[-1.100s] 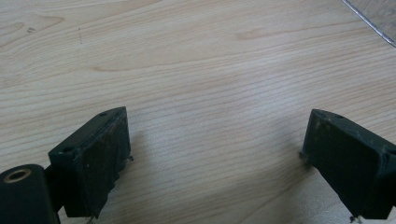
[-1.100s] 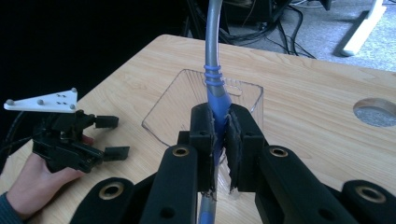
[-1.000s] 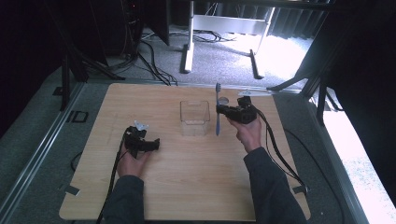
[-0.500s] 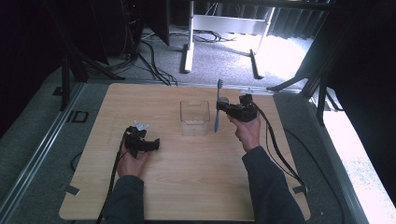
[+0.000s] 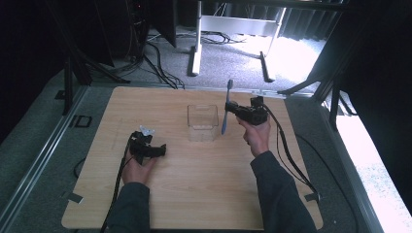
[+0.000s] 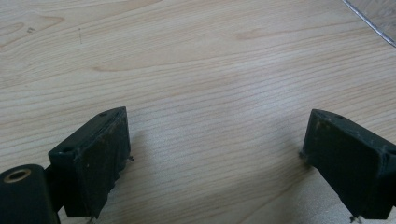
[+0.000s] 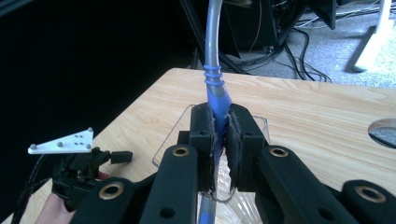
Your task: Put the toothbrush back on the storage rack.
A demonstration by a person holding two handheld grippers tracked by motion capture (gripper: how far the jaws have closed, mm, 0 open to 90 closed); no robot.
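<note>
Wooden table (image 5: 194, 194) lies bare beside right tongs (image 7: 220, 140), apparently clamping toothbrush (image 7: 212, 70).

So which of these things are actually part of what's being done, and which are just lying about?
In use:
- blue and grey toothbrush, clamped upright in the right gripper
- clear plastic box, just beside that toothbrush

Just about:
- left gripper, open, resting on the light wooden table
- white metal stand and black cables on the floor beyond
</note>
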